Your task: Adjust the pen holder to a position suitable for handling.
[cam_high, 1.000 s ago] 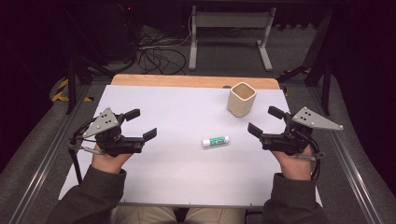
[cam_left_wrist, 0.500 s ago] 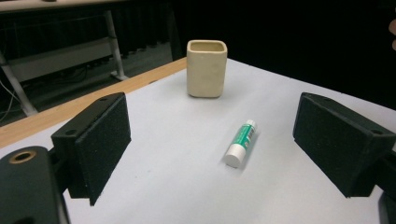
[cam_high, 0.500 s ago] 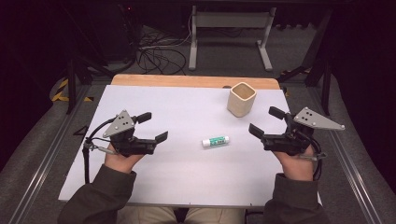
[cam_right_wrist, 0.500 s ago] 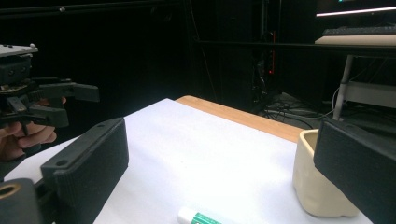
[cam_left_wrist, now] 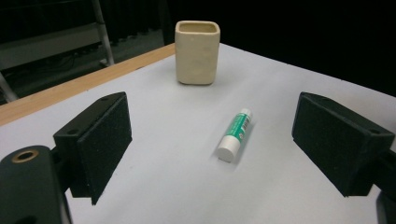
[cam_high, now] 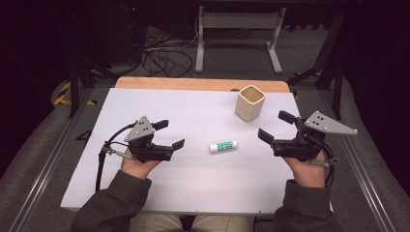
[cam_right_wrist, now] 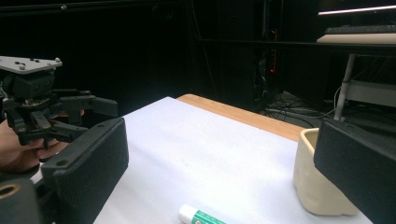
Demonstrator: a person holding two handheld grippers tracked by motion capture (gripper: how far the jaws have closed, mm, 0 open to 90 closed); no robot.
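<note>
High view: the glue stick [cam_high: 223, 146] lies flat, in front of the cream cup [cam_high: 250, 102], between the left gripper [cam_high: 170, 135] and right gripper [cam_high: 273, 128], both spread.

Left gripper view: centre the glue stick [cam_left_wrist: 235, 134] crosswise between the jaws before closing.

Right gripper view: hold clear.

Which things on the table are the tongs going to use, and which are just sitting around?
Part of the job:
- glue stick, lying flat between the two tongs
- left tongs, open and pointed at it
- right tongs, open too

Just sitting around:
- cream cup, upright near the far edge, though it might be used later
- cables on the floor behind the table
</note>
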